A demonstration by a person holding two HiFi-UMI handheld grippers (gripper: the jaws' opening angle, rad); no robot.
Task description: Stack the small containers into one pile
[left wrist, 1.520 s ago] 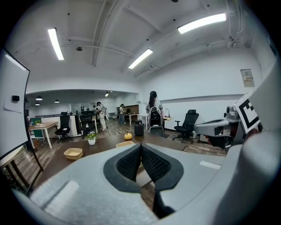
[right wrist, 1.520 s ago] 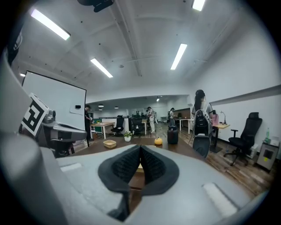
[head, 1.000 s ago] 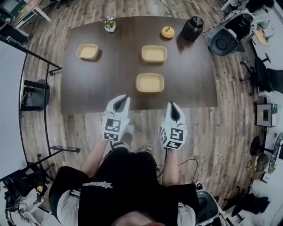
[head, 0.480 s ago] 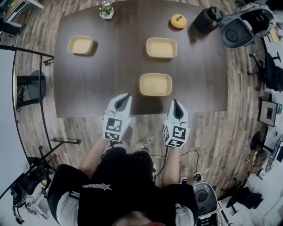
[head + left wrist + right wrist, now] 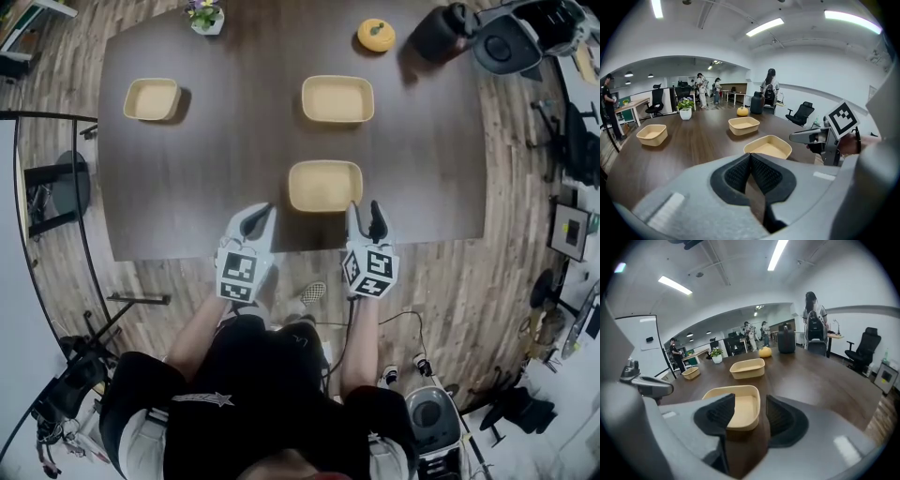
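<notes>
Now the right gripper (image 5: 749, 405) has its jaws spread wide, having just been opening. The near right corner of the closest shallow beige rectangular container (image 5: 325, 186) shows in the gap between them, and neither pad presses on it. Beside it, the left gripper (image 5: 750, 157) has its jaws pressed together with nothing in them. It is poised by the near edge of the dark brown wooden table (image 5: 216, 178), just left of that container. A second beige container (image 5: 337, 98) sits farther back on the table, straight beyond the first and apart from it. A third beige container (image 5: 152, 98) rests well off to the left. Along the far edge stand a small potted plant (image 5: 204, 16), an orange pumpkin-shaped object (image 5: 376, 35) and a dark rounded jug (image 5: 441, 28).
</notes>
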